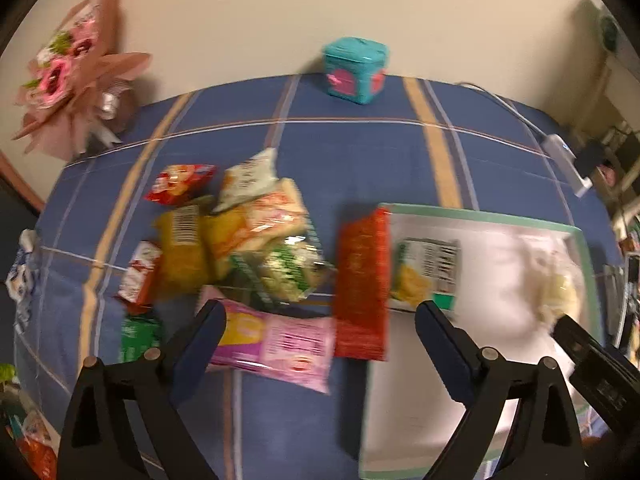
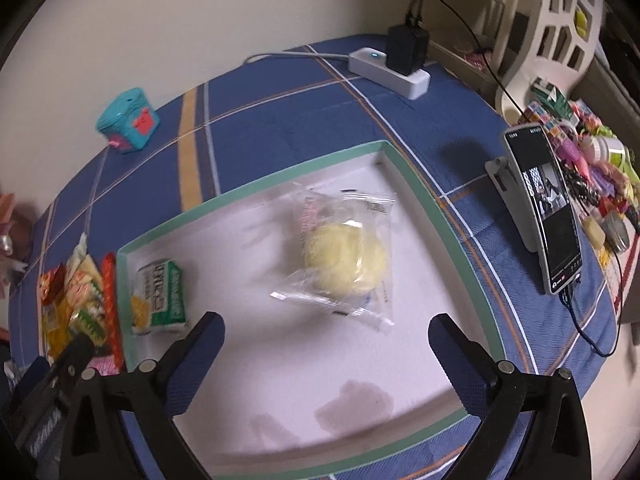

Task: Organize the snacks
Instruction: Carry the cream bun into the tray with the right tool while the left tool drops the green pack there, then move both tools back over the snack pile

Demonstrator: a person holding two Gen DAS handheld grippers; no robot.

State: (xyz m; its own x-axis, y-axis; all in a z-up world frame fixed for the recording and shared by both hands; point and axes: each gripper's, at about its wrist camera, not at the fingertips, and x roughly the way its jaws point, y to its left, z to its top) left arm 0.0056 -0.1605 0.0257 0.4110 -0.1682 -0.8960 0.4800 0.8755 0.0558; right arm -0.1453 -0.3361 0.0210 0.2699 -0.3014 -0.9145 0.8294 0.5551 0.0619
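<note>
A shallow white tray with a green rim (image 2: 416,184) lies on the blue checked cloth. Inside it rest a clear-wrapped yellow bun (image 2: 346,260) and a green-and-white snack pack (image 2: 160,296). My right gripper (image 2: 326,328) hangs open over the tray, nothing between its fingers. In the left wrist view my left gripper (image 1: 320,316) stands open above a pink packet (image 1: 280,344) and a red packet (image 1: 362,284) leaning on the tray's left rim (image 1: 480,214). A heap of snack packs (image 1: 240,232) lies left of the tray. The green-and-white pack (image 1: 428,272) sits just inside.
A teal cube box (image 1: 356,70) stands at the table's far edge. A pink bouquet (image 1: 72,68) leans at the far left. A white power strip with a black plug (image 2: 390,66) and a phone on a stand (image 2: 548,212) sit to the right, beside clutter.
</note>
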